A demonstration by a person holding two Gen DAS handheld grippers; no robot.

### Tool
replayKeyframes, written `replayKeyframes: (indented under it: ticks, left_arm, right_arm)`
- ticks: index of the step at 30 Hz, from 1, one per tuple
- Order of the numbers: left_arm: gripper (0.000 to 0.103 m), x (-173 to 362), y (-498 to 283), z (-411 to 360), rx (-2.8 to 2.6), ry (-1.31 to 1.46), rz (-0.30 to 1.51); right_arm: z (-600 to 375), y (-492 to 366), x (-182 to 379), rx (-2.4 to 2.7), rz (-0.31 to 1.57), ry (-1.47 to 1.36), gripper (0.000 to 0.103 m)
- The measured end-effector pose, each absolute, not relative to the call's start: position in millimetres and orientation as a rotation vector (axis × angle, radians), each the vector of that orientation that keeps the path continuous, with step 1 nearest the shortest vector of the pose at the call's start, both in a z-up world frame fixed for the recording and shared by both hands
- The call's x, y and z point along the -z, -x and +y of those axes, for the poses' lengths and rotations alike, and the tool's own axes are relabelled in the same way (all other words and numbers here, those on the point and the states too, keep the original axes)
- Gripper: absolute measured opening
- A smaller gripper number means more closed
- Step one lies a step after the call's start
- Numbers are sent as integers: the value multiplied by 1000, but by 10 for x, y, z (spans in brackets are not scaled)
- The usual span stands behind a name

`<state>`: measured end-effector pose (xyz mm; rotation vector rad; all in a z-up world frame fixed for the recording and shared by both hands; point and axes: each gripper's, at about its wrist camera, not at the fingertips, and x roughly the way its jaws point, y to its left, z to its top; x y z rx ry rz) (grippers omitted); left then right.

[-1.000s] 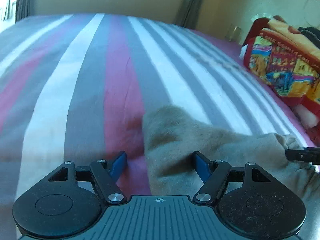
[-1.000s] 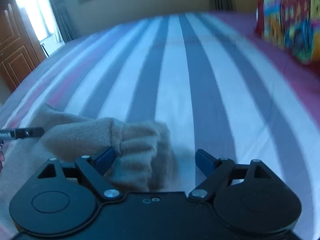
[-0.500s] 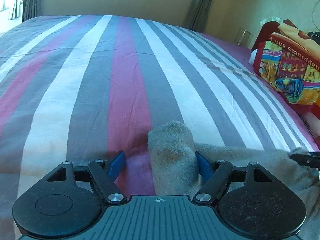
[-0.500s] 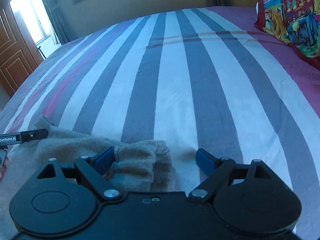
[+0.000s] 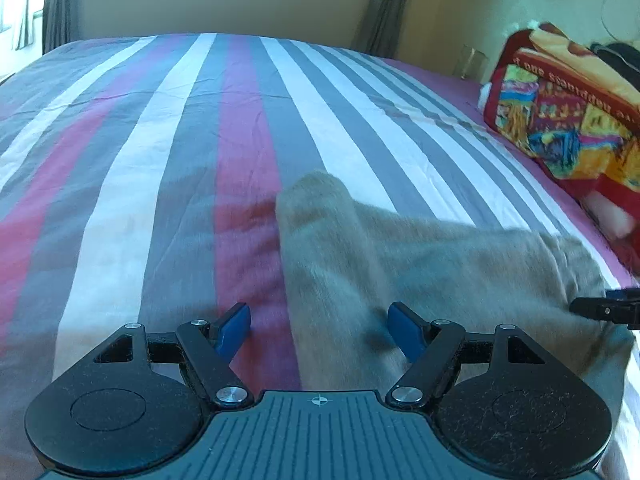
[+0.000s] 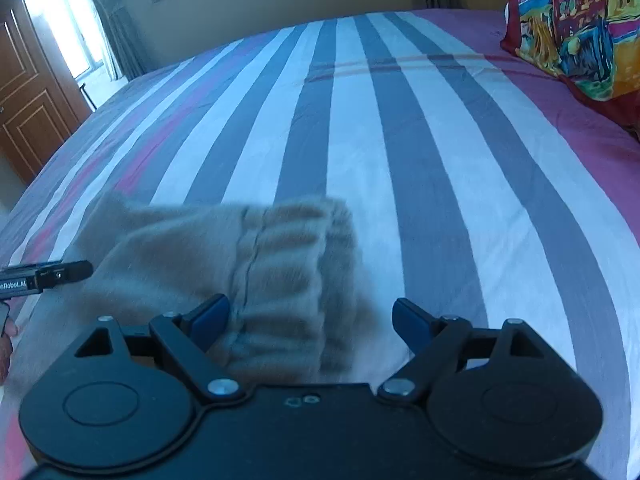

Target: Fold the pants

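Observation:
The beige fleece pants (image 5: 420,256) lie bunched on the striped bed. In the left wrist view my left gripper (image 5: 320,330) is open, its blue fingers astride the pants' left corner, with cloth between the jaws. In the right wrist view the pants (image 6: 224,256) show a gathered elastic band, and my right gripper (image 6: 310,320) is open with that band between its fingers. Each view shows the other gripper's tip at its edge, at the right of the left view (image 5: 604,310) and the left of the right view (image 6: 48,276).
The bed sheet (image 5: 132,168) has grey, white and magenta stripes and stretches far ahead. A bright patterned pillow (image 5: 568,120) lies at the right, also in the right wrist view (image 6: 580,36). A wooden door (image 6: 28,120) and curtained windows stand beyond the bed.
Both grippers have stayed open around the pants. The views have risen slightly and the cloth looks blurred and more spread, the band now reaching farther forward between the right fingers.

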<state>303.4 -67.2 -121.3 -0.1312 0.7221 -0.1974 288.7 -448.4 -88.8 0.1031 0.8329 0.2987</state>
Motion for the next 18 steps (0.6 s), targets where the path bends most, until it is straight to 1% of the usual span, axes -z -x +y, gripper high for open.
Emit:
replayKeyframes:
  ticks: [6,13,18]
  left_arm:
    - [75,1175,-2798,-719,210,69,740]
    - [76,1194,-2549,-738,227,67,755]
    - [75,1188,-2313,-752,249,78,757]
  right_arm:
    - [-4395,-2704,854,-294,850,-54,88]
    - [-4303,-2536,935,-292,898,0,89]
    - [-4381,-2400,983,-298,903,-39,88]
